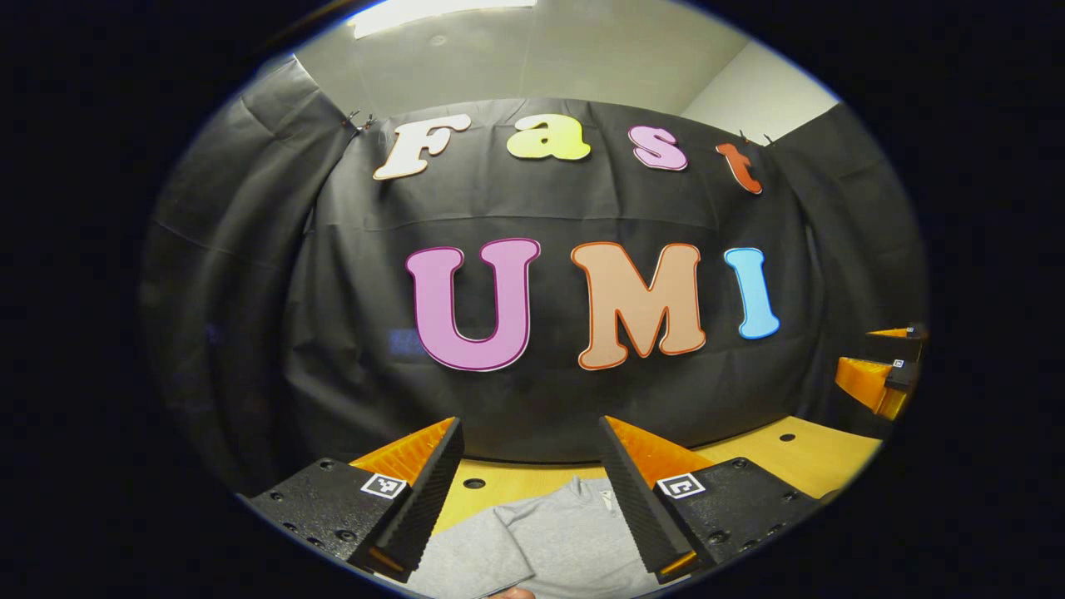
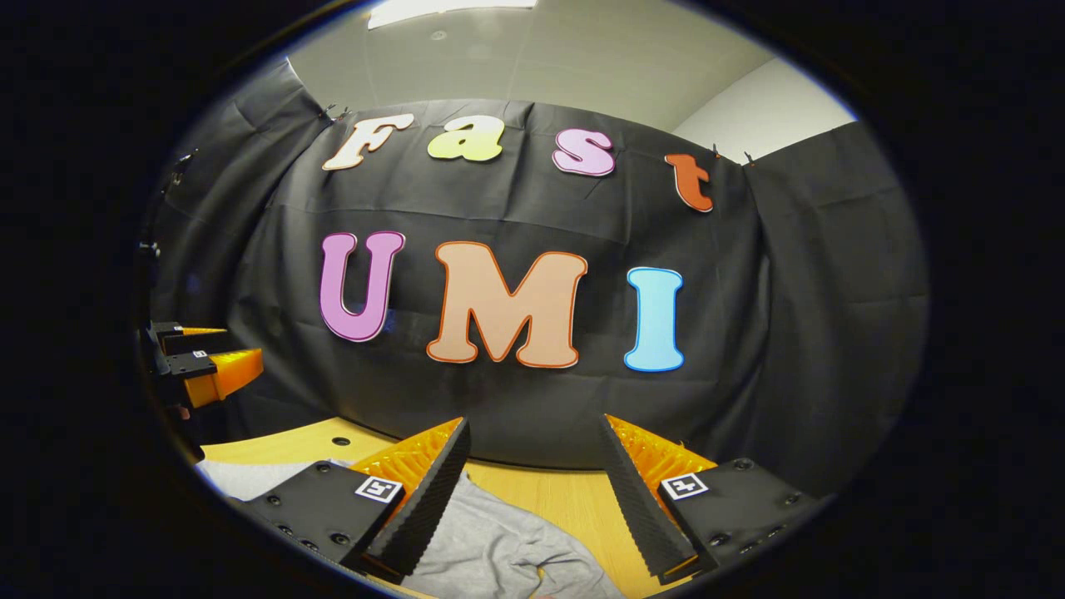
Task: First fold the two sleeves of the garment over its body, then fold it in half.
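Note:
A grey garment [image 1: 549, 537] lies on the wooden table [image 1: 790, 453], its collar end toward the wall and a flat fold of cloth at its left. My left gripper [image 1: 530, 491] hangs open above it with nothing between its fingers. In the right gripper view the garment [image 2: 499, 549] shows as a rumpled grey part below, with another grey patch at the far left. My right gripper [image 2: 532, 491] is open above that cloth and holds nothing. The right gripper [image 1: 882, 366] also appears at the far right of the left gripper view, and the left gripper [image 2: 204, 358] at the far left of the right gripper view.
The table [image 2: 549, 491] has small round holes [image 1: 474, 482] in its top and runs up to the black cloth wall [image 1: 532, 399] right behind it. Bare wood lies to the right of the garment.

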Tool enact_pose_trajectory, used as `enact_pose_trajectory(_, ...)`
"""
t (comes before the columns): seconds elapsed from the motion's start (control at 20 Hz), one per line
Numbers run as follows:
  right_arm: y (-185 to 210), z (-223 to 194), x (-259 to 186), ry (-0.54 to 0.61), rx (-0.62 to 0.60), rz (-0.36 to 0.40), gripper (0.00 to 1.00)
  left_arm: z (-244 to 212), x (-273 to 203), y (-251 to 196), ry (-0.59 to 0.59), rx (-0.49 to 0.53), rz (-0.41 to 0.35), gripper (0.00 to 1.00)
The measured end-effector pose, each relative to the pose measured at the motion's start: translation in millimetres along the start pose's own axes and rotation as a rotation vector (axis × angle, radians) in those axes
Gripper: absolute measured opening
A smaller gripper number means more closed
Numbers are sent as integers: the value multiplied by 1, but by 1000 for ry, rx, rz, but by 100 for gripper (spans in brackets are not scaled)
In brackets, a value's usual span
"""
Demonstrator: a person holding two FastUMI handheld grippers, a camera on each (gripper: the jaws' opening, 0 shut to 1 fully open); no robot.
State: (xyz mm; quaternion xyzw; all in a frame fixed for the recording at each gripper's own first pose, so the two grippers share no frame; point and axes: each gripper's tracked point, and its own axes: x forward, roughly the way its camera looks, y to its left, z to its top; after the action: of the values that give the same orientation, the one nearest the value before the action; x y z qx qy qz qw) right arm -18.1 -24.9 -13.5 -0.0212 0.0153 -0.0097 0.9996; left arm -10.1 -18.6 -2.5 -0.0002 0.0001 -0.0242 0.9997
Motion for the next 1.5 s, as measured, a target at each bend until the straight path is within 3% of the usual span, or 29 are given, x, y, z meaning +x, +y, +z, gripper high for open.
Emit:
enact_pose_trajectory(0.3, -37, -36, -13, 83, -15, -20, 97, -12, -3, -12, 16, -13, -19, 93)
enact_pose_trajectory(0.85, -127, -122, -73, 319, -89, -140, 97, -20, 1, -35, 37, -21, -68, 93)
enact_pose_trajectory(1.25, -152, -213, -141, 581, -60, -149, 98, -28, -2, -50, 57, -17, -102, 93)
enact_pose_trajectory(1.5, -144, -276, -198, 770, -33, -117, 98, -33, -1, -49, 71, -20, -100, 93)
